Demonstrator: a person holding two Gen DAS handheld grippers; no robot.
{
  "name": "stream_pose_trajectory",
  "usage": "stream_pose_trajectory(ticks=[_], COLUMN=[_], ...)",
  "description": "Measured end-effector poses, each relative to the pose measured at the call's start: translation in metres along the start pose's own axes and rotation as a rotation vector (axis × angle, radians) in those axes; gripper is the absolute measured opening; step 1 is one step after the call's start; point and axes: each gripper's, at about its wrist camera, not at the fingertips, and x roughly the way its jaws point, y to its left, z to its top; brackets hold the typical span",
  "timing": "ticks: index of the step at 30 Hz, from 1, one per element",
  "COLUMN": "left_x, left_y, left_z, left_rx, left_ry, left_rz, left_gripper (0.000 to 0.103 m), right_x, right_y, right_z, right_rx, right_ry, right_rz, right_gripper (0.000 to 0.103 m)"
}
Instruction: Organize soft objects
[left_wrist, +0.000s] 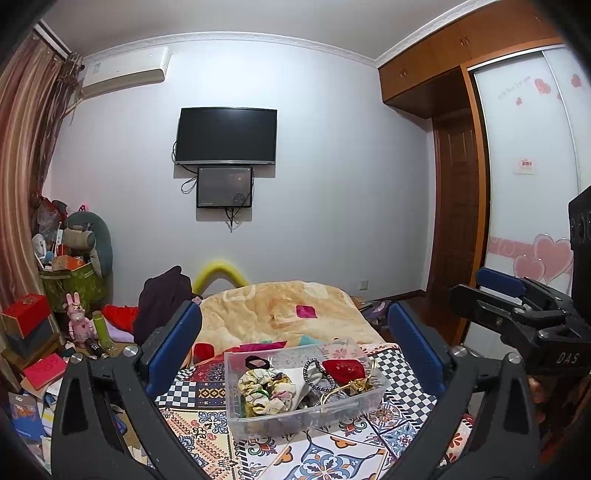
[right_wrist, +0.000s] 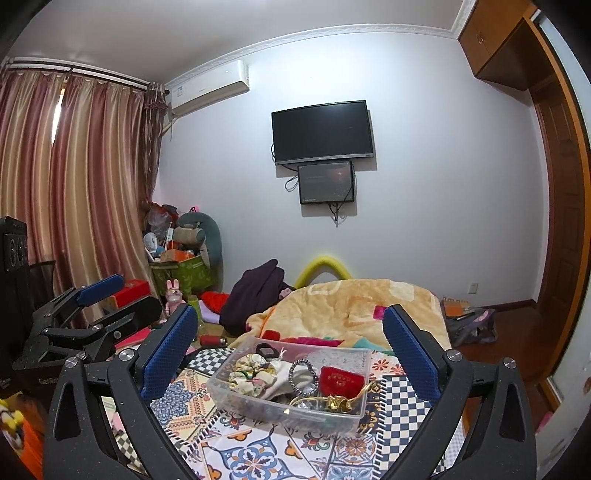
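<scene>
scrunchies (left_wrist: 264, 391): two, one bin (left_wrist: 236, 417)

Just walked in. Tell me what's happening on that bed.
A person holds two grippers above a clear plastic bin on the patterned bedspread. The left gripper and right gripper are both open and holding nothing. The bin holds scrunchies and a red pouch; nothing is picked up yet.
</scene>
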Motion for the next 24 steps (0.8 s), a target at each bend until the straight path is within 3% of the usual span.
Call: stream_pose_trajectory(ticks=[24], left_x=[-0.0019], left_y=[-0.0002], left_z=[-0.0014], left_rx=[-0.011], left_ry=[-0.004], left_rz=[-0.020], left_gripper=[0.103], right_x=[-0.0024], right_y=[-0.0007], right_z=[-0.0019], right_rx=[-0.013], right_ry=[0.007], right_rz=[-0.018], right_gripper=[0.103])
